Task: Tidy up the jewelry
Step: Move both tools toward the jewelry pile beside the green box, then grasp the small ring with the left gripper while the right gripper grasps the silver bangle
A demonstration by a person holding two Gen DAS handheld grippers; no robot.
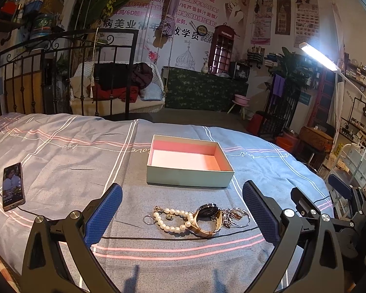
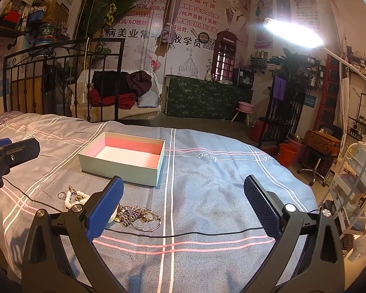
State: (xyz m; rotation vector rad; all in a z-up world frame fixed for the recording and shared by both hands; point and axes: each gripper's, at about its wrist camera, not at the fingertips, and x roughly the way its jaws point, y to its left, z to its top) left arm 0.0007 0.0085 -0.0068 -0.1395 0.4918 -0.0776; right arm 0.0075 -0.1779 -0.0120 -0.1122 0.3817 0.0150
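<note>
A pale green box [image 1: 189,174] with a pink inside stands empty on the bed cover; the right wrist view shows the box [image 2: 120,168] to the left. In front of it lies a small heap of jewelry: a pearl bracelet [image 1: 174,228], a wristwatch [image 1: 208,213] with a tan strap, a chain and thin rings [image 1: 239,217]. My left gripper [image 1: 183,207] is open, with the heap between and just beyond its blue pads. My right gripper [image 2: 184,200] is open too, empty, and stands right of the chains and rings [image 2: 141,216]. The pearl bracelet [image 2: 76,196] is partly hidden by its left finger.
A phone [image 1: 12,185] with a lit screen lies at the left on the striped bed cover [image 1: 61,158]. A black cable [image 2: 183,235] runs across the cover in front of the heap. An iron bed rail [image 1: 61,73] stands behind; a lit lamp [image 2: 292,31] and shelves are at the right.
</note>
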